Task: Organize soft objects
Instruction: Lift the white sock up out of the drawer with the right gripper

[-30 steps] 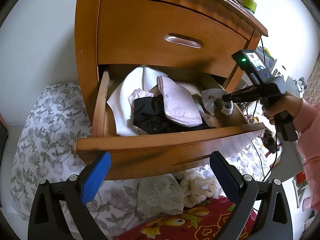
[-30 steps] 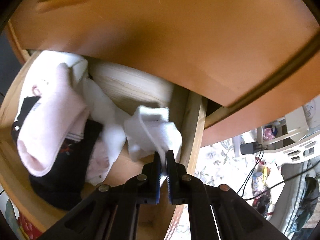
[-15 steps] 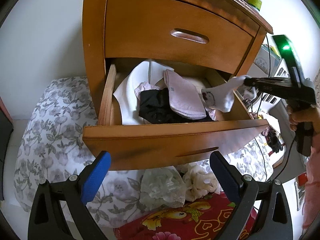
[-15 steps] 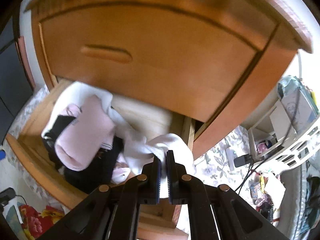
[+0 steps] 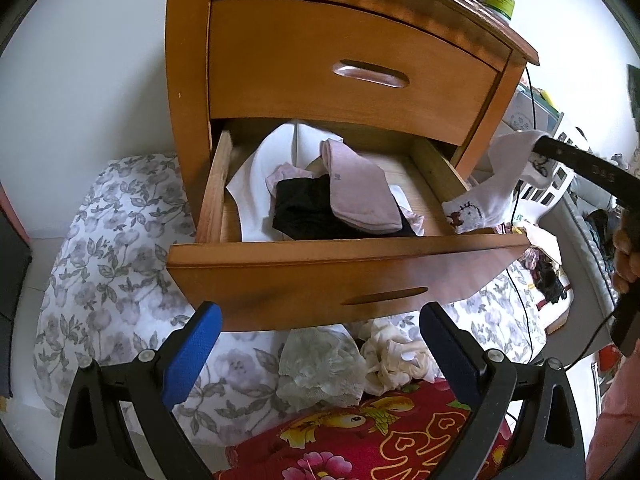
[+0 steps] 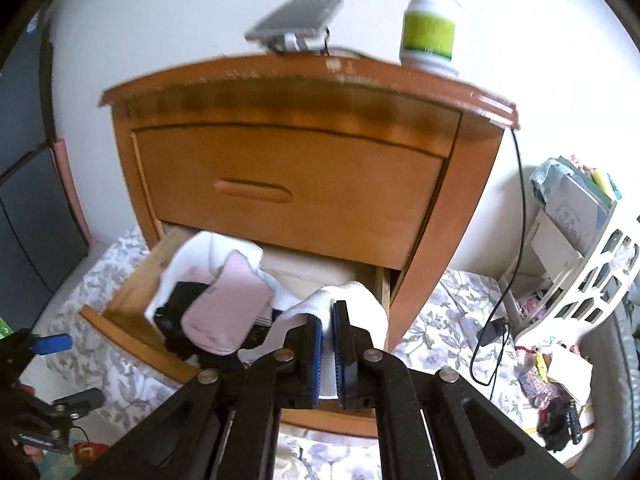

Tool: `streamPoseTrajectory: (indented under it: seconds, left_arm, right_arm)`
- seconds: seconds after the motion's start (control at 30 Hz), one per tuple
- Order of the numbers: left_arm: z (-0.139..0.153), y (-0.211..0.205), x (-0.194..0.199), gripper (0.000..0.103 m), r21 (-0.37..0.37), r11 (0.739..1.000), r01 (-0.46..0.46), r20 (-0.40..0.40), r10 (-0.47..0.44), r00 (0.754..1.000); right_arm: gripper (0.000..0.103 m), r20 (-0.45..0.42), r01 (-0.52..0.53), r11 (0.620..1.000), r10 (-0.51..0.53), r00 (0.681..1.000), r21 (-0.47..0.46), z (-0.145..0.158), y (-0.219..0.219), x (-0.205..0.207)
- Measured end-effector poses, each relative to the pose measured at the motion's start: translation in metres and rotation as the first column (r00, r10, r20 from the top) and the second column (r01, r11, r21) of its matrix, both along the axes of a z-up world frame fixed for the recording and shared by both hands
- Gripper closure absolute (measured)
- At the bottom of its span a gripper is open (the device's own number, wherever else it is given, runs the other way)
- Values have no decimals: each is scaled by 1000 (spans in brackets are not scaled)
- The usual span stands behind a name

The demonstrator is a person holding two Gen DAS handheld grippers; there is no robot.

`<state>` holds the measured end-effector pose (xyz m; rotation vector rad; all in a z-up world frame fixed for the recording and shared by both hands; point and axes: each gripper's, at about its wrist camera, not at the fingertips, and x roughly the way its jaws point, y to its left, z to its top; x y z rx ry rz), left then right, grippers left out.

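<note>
My two fisheye views are bright with soft daylight, and the pale wall reads evenly lit. In the left view the picture is sharp; the wooden nightstand bows outward and dark vignette fills the corners. A soft sheen lies on the top drawer's handle, and shade darkens the front of the open drawer and the bedding beneath it. My right view is smeared by motion: the bottle and the phone on top are blurred, and the nightstand's edges are soft. The right side by the white basket looks washed out.
</note>
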<state>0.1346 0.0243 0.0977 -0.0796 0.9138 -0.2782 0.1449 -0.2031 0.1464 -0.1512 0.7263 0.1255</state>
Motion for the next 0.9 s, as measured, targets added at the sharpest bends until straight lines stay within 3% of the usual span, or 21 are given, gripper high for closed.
streamPoseTrajectory:
  seconds: [0.57, 0.9]
  left_arm:
    - [18, -5, -12, 4, 23, 1000, -12, 32, 11, 999]
    - [26, -6, -20, 4, 26, 999, -20, 48, 19, 999]
  right_arm:
    - [97, 151, -82, 996, 75, 986, 41, 47, 8, -75]
    - [97, 142, -111, 992, 102, 984, 55, 47, 10, -99]
